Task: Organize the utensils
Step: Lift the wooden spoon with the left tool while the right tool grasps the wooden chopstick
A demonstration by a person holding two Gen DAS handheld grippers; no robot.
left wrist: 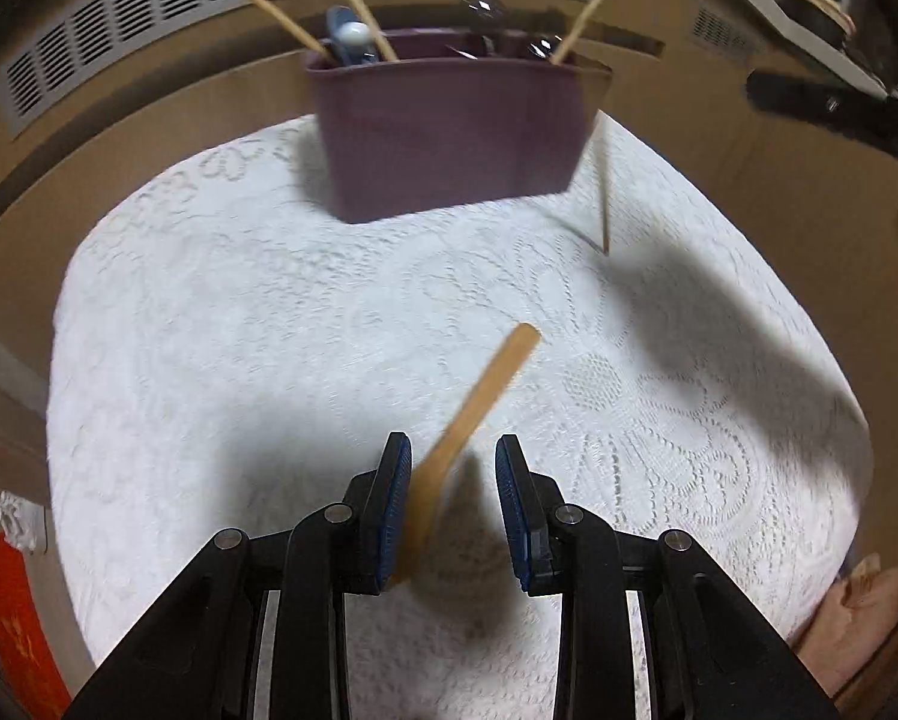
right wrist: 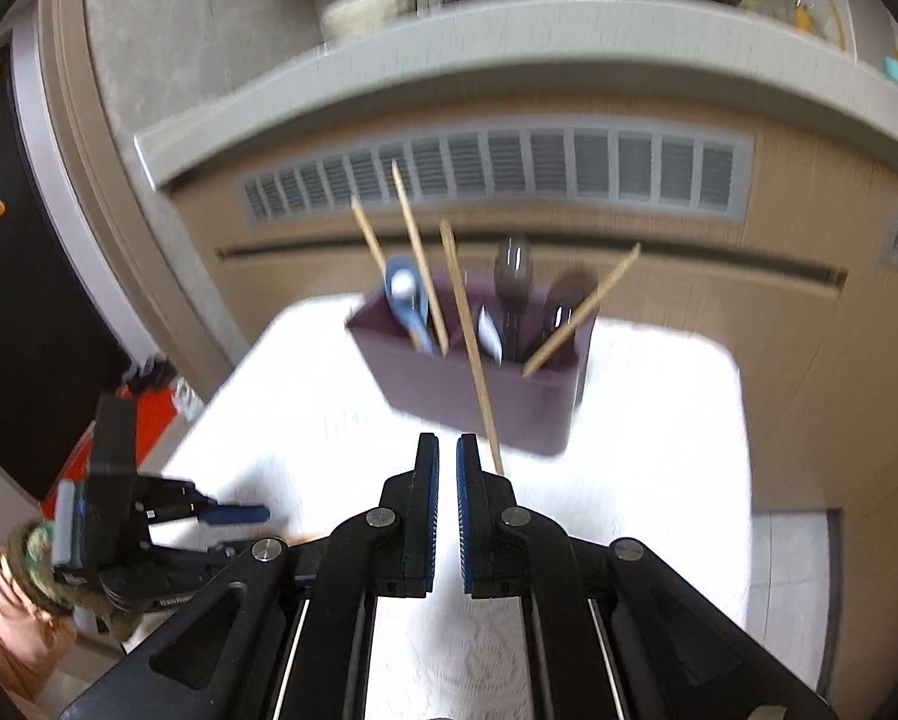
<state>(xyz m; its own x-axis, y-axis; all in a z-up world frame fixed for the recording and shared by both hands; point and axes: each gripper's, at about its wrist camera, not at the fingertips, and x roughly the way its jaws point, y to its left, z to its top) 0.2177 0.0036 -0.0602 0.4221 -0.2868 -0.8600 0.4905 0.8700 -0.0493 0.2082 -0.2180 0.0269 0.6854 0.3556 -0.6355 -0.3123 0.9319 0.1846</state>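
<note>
Wood first: cradling a flat wooden spatula [left wrist: 479, 408] loosely in the half-open left hand-held gripper [left wrist: 454, 450], touching one pad only, over the white lace-covered bench [left wrist: 239, 330], short of the purple plastic caddy [left wrist: 449, 126]. Could slip and drop. Right hand-held gripper [right wrist: 444, 450] closed, seemingly empty.

Motion blur, fisheye bending, overexposed glare

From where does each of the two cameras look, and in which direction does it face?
Left wrist: sits on the left gripper, looks steeply down at the white cloth with a wooden stick between its fingers.
Right wrist: sits on the right gripper, faces the caddy and vented wall; the left gripper shows at lower left.
Shared: caddy, its utensils, the cloth.
</note>
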